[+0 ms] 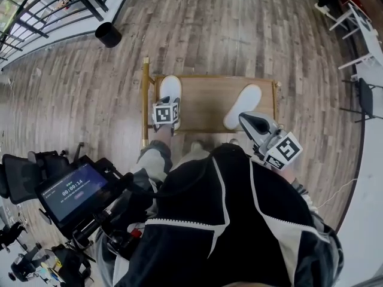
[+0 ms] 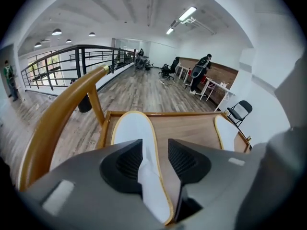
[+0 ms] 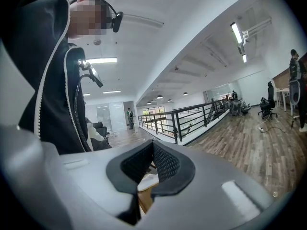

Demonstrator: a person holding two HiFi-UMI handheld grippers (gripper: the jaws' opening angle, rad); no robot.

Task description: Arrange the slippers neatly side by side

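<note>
Wood-plank flooring is spread across the whole room. At far left a black railing is seen, with a black bin standing on the floor near it. Lower left, a device with a lit screen is set beside the person.

A low wooden table with a raised rim is placed in front of the person, and a curved wooden rail is fixed along its left side.

The left slipper is laid at the table's left end, just beside that rail, pointing straight away. It is white, flat and long, and is edged with a thin tan line. The left gripper is held over its near end, pointed steeply down. Its jaws are spread wide, and the slipper's near end is seen in the gap, closer to the left pad, with no squeeze on it.

The right slipper, of the same white, is laid at the table's right end, angled to the right and well apart from its mate. The right gripper is held near its heel, with its jaws brought fully together and nothing caught between them.

White furniture and a black chair are found at far right.
</note>
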